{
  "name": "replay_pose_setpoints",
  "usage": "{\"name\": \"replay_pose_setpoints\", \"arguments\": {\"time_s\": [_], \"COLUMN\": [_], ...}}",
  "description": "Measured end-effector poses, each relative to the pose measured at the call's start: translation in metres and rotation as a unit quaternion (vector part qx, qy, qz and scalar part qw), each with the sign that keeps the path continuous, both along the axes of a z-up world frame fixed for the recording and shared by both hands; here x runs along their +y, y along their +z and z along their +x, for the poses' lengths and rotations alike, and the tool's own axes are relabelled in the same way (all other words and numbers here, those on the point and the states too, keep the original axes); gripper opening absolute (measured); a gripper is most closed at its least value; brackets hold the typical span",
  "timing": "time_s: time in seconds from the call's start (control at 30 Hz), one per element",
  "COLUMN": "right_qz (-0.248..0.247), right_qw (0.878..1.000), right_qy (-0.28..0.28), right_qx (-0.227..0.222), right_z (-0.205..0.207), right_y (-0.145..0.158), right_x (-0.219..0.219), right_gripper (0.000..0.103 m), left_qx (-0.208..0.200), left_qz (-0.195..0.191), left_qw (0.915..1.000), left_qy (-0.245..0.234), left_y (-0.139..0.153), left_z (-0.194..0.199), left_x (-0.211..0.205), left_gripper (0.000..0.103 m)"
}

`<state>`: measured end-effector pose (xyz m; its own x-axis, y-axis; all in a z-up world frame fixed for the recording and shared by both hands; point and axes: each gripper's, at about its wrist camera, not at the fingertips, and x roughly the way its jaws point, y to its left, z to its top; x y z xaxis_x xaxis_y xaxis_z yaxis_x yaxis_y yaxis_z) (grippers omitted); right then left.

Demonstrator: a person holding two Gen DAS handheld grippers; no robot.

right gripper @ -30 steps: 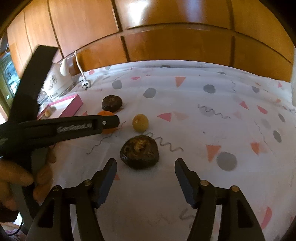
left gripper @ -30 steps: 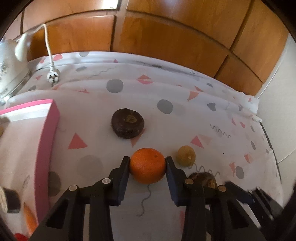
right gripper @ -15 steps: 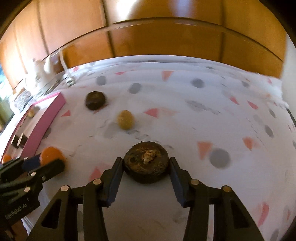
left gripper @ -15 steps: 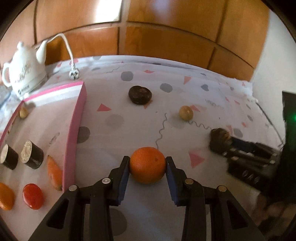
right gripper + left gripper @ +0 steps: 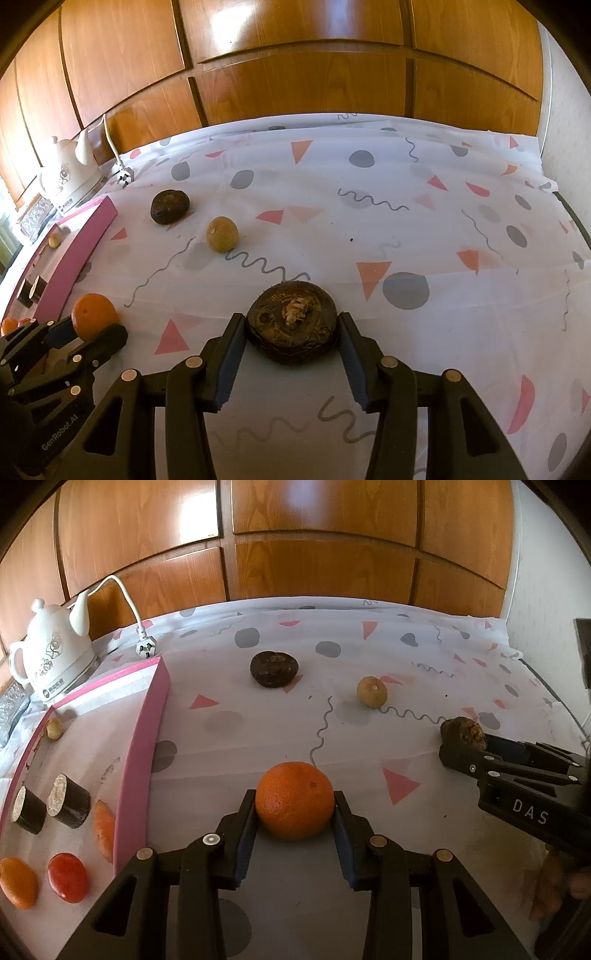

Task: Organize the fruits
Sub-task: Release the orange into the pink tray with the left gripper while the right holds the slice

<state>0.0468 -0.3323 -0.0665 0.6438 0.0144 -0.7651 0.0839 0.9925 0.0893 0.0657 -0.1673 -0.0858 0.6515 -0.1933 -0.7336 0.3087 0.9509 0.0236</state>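
Setting: a home, likely a living or dining area. Evidence: table covered by a white cloth printed with pink triangles, grey dots and squiggles; glossy wood panelling directly behind it; white ceramic electric kettle with floral print at the far left, its white plug lying loose on the cloth. Warm daylight reflects off the panels. White plaster wall at right.

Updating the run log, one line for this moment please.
left gripper: shut on orange | right gripper: shut on dark fruit | pink tray: not reached
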Motion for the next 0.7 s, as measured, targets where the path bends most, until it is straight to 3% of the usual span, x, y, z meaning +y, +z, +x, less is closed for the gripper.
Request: {"name": "replay_pose_setpoints", "arguments": {"time_s": [0.5, 0.7], "right_qz": [-0.012, -0.011], "right_qw": [1.000, 1.000], "right_qy": [-0.001, -0.001], "right_qx": [-0.005, -0.005], "right_z": [-0.001, -0.001], "right_y": [-0.001, -0.001], "right_x": [0.003, 0.003], "right_gripper": [0.050, 0.051], "left_qx": [0.011, 0.037], "left_qz": [0.005, -0.018], "left_qw": [0.9999, 0.9992], "left_qy": [-0.004, -0.004], "left_y": [0.004, 0.014], "left_z": [-0.002, -0.016], "left_x": [0.000, 0.010], "left_gripper": [0.038, 0.037]}}
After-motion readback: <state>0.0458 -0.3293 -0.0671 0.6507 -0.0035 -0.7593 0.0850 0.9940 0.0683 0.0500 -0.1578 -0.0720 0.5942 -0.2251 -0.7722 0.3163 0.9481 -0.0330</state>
